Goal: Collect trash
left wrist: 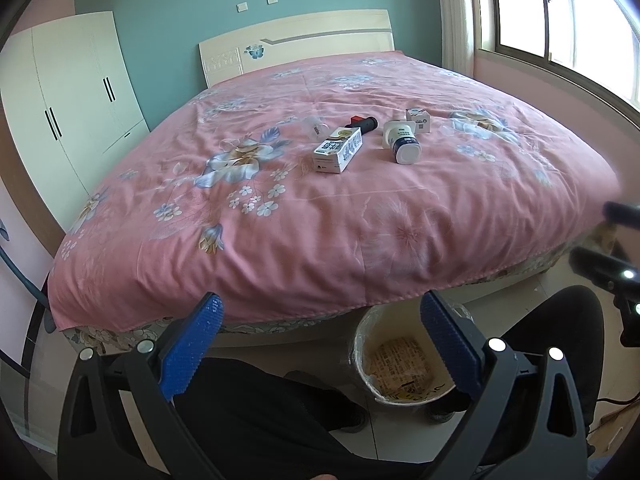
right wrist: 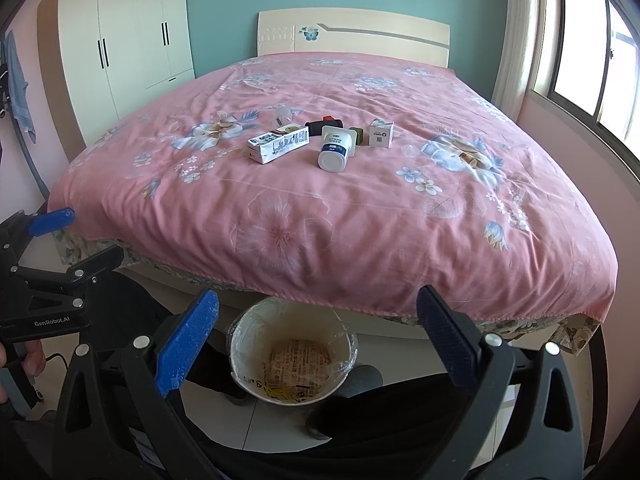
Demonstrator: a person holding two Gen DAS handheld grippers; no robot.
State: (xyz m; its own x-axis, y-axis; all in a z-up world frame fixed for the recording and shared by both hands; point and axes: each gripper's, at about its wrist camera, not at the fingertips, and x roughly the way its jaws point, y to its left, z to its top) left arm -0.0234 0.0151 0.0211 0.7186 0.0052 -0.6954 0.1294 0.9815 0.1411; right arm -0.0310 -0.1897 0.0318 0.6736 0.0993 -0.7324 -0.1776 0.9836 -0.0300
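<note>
On the pink floral bed (left wrist: 320,236) lies a group of trash: a white milk carton (left wrist: 338,150), a tipped white bottle (left wrist: 402,142), a small white box (left wrist: 418,120), a black-and-red object (left wrist: 364,123) and a clear plastic cup (left wrist: 316,128). The right wrist view shows the same carton (right wrist: 278,145), bottle (right wrist: 335,148), box (right wrist: 381,133) and a small dark olive item (right wrist: 357,136). A lined bin (left wrist: 362,332) (right wrist: 240,332) stands on the floor at the bed's foot. My left gripper (left wrist: 322,308) and right gripper (right wrist: 318,302) hang open and empty above the bin, well short of the trash.
A white wardrobe (right wrist: 120,40) stands at the back left and a window (right wrist: 592,60) on the right. The person's dark-trousered legs (left wrist: 260,408) and shoes flank the bin. A second clear cup (right wrist: 220,116) lies further left on the bed. A blue cloth (right wrist: 18,84) hangs on the left wall.
</note>
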